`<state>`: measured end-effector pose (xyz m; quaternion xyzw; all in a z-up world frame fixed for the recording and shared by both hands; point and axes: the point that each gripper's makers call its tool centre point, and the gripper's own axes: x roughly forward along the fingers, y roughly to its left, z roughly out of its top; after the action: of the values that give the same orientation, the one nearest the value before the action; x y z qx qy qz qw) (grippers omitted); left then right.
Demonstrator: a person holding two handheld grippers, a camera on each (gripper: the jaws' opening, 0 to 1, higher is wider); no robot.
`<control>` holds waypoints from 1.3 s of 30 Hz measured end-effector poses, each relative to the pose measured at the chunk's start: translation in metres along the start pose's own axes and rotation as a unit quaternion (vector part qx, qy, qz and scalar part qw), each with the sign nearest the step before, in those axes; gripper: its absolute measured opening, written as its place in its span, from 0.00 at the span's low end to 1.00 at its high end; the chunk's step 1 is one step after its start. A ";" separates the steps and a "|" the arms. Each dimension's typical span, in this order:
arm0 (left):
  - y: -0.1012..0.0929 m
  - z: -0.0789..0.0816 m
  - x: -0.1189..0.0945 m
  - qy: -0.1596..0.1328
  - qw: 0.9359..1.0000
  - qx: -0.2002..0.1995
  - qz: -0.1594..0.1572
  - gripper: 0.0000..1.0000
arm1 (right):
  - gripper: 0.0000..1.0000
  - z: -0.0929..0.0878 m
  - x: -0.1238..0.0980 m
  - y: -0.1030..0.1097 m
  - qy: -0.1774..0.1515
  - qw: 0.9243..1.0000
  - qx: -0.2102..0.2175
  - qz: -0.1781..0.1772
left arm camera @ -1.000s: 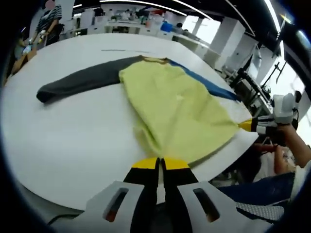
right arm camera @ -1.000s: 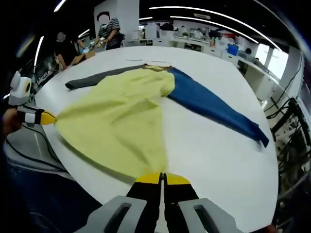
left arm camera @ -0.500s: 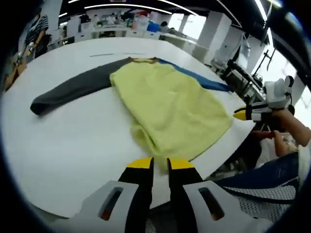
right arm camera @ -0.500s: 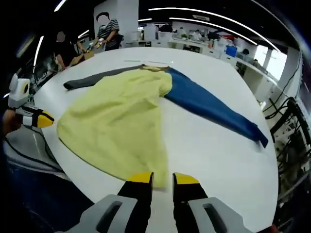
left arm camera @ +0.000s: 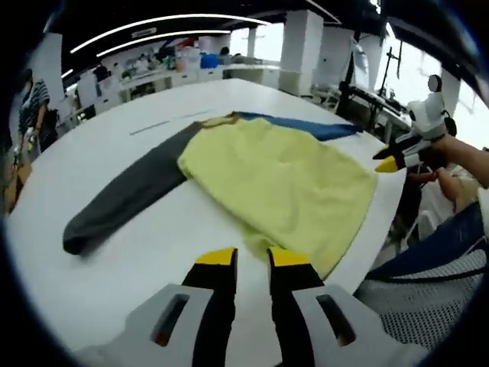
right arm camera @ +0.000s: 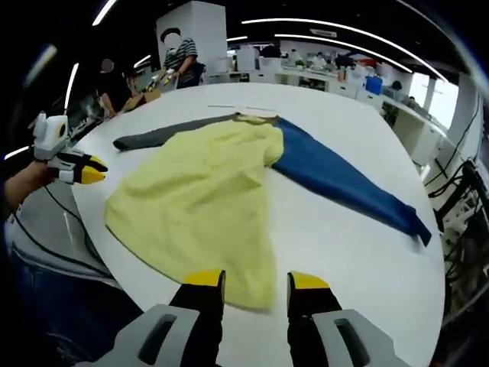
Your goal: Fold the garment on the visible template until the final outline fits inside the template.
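**Garment flat on tabletop, both tools free**

Item: garment; yellow body with one grey sleeve and one blue sleeve; it lies spread on the white tabletop, collar away from you, hem toward you at the near edge; the sleeves run out to either side, well apart.

Left tool: jaws apart, nothing between them; it hovers just short of the hem's left corner; you can also see it in the right gripper view, off the tabletop's edge.

Right tool: jaws apart, empty; the hem's right corner lies just ahead between the yellow tips; the left gripper view catches it beside the far hem corner.

Template: a thin line beyond the collar may be part of it; its outline cannot be made out from here.

Step in hand, as judged: take a fresh hold for the next fold; the body looks slightly rumpled near the hem.

Handling notes:
- Bring each tool down to a matching point on its own side, so the fold line runs straight;
- Pinch a single layer edge cleanly, not a bunch;
- Lift only enough to clear the tabletop, since thin cloth drags and wrinkles;
- Carry both sides at an even pace;
- Mind the hem at the near edge, where it could slip over;
- Keep both sleeves in sight while you fold.
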<state>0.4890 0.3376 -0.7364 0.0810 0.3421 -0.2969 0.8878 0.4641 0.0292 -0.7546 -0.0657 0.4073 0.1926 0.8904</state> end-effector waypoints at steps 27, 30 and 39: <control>0.003 -0.011 0.047 0.015 0.999 0.001 -0.049 0.11 | 0.24 -0.018 0.015 -0.011 0.035 0.999 -0.002 0.013; 0.000 -0.011 0.051 0.022 0.998 0.008 -0.050 0.11 | 0.21 -0.022 0.017 -0.012 0.041 0.999 -0.002 0.011; -0.012 -0.016 0.059 0.040 0.998 0.019 -0.051 0.10 | 0.19 -0.025 0.018 -0.015 0.046 0.999 -0.006 0.005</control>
<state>0.5076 0.3063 -0.7864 0.0920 0.3750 -0.3452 0.8554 0.4633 0.0138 -0.7856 -0.0780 0.4467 0.1966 0.8693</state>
